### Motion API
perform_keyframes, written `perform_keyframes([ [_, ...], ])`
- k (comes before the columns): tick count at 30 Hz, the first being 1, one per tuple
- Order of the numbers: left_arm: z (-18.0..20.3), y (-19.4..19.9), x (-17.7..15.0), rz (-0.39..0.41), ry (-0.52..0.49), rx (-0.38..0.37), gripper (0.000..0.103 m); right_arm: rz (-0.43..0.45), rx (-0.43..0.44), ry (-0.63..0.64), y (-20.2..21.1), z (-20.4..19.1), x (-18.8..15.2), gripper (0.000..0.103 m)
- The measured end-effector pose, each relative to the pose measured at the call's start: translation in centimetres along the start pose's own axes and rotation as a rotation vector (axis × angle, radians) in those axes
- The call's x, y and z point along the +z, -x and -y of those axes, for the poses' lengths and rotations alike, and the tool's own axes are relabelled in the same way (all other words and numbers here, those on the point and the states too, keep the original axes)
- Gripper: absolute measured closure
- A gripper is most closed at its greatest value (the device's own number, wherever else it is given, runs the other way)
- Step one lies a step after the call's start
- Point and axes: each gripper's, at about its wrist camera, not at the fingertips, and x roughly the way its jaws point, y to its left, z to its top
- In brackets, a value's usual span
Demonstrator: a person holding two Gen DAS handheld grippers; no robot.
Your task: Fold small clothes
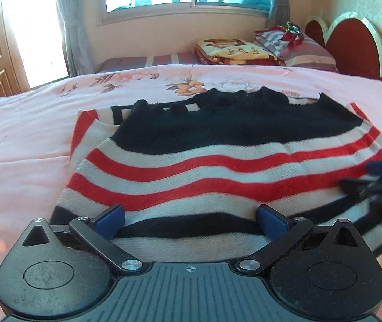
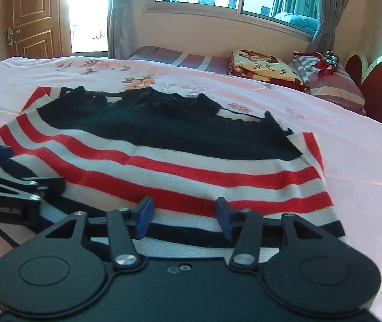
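A striped knit sweater (image 1: 217,166), red, white and black with a black scalloped top band, lies folded on the pink floral bedspread (image 1: 29,123) near the bed's near edge. The left gripper (image 1: 191,221) hovers over the sweater's near hem with its jaws wide apart, blue pads clear of the cloth and holding nothing. The right gripper (image 2: 185,218) sits over the same hem, jaws partly open and empty. Only the right wrist view shows the wooden door's handle (image 2: 9,36). Each view catches the other gripper at its side edge. Folded blankets (image 2: 263,65) and a striped pillow (image 2: 336,91) lie at the bed's far corner by the red headboard (image 1: 352,43).
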Motion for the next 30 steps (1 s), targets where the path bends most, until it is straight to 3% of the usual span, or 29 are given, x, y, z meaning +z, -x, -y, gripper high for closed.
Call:
perform_keyframes([
  [5,-1.3,0.8,-1.0,0.0,-0.009,0.012,0.0,-0.016,-0.053,-0.105,0.8,5.3,-1.8,0.051],
  [8,-1.3,1.3,-1.2,-0.004,0.016,0.031,0.0,-0.02,-0.06,-0.14,1.4,6.1,-2.3,0.052],
  [11,-1.0,2.0,-1.1,-0.006,0.032,0.046,0.0,-0.023,-0.082,-0.122,1.7,4.9,-2.1,0.051],
  [17,-0.7,4.9,-1.8,0.058,0.061,0.058,0.0,0.022,0.025,-0.142,3.8,2.0,-1.5,0.052],
  [22,-1.1,2.6,-3.4,-0.053,0.091,0.058,0.0,-0.006,0.055,-0.073,3.3,-1.3,-2.0,0.052],
  [24,-1.5,2.4,-3.7,-0.045,0.116,0.05,0.0,-0.04,0.042,-0.052,2.3,-1.7,-2.8,0.05],
  [30,-1.1,2.4,-3.6,-0.054,0.109,0.057,0.0,-0.031,0.037,-0.043,2.7,-1.9,-3.2,0.05],
])
